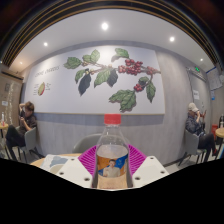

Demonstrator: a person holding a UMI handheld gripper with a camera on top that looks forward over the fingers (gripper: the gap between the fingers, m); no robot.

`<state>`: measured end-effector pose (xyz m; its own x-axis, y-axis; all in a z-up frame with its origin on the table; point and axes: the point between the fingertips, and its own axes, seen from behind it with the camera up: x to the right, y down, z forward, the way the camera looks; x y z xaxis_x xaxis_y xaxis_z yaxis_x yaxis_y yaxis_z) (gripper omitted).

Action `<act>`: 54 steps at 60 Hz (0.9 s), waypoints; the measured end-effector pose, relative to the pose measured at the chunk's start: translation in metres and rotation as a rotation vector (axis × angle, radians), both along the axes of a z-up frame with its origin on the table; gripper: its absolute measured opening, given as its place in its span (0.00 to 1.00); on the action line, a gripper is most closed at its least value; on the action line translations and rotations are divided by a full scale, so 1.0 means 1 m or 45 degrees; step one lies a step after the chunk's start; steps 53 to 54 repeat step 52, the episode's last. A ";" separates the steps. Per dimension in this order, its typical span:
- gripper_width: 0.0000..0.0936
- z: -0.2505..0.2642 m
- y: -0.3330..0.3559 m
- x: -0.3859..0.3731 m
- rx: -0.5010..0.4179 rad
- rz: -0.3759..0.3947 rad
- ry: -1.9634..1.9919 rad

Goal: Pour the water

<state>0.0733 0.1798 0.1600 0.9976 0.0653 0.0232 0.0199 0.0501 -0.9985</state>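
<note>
A clear plastic water bottle [112, 152] with a red cap [113, 119] and a printed label stands upright between my fingers. My gripper [112, 166] is shut on the bottle, with the magenta pads [88, 158] pressed against both of its sides. The bottle is held up, with the room behind it. The fingertips are hidden low in the view.
A wall [110, 75] with a leaf and berry mural lies straight ahead. A person [25, 122] sits at the left and another person [195, 120] at the right. A table edge [55, 160] shows beyond the left finger.
</note>
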 end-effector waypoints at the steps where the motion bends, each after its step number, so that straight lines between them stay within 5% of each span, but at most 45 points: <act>1: 0.42 0.001 0.000 -0.001 -0.006 0.002 -0.001; 11: 0.46 0.004 -0.001 -0.005 -0.027 0.004 -0.043; 17: 0.62 0.001 0.001 -0.003 -0.059 -0.013 -0.074; 21: 0.93 -0.006 -0.001 0.008 -0.098 -0.031 -0.130; 24: 0.88 -0.001 -0.011 0.003 -0.102 -0.047 -0.122; 54: 0.91 -0.035 -0.188 -0.030 -0.231 0.086 0.092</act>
